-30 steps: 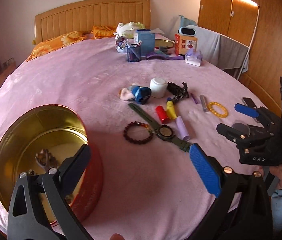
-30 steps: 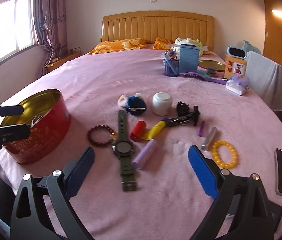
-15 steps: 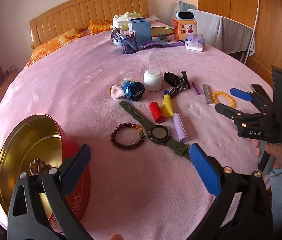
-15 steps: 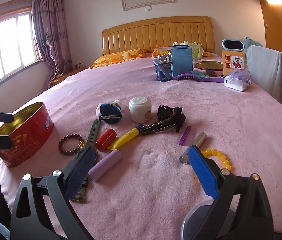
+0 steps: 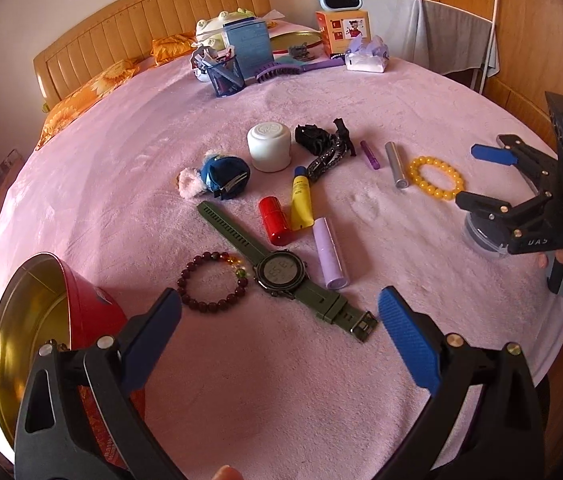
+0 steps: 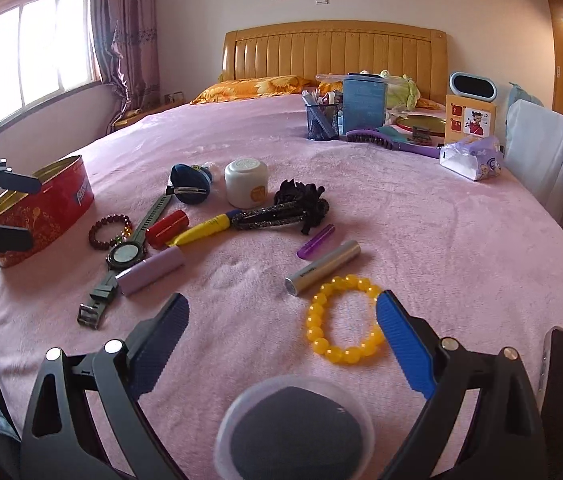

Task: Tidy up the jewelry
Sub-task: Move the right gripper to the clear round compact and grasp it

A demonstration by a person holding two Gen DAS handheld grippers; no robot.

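A red tin with a gold inside stands at the bed's left front edge. A dark red bead bracelet and a green watch lie just ahead of my open, empty left gripper. A yellow bead bracelet lies just ahead of my open, empty right gripper, close to its right finger. The right gripper also shows in the left wrist view.
On the pink blanket lie a red tube, a yellow tube, a lilac tube, a silver tube, a black hair clip, a white jar and a blue pouch. A phone lies at the right.
My left gripper has moved right, away from the tin and toward the watch and dark bracelet. My right gripper has moved lower and nearer to the yellow bracelet. Both stay open.
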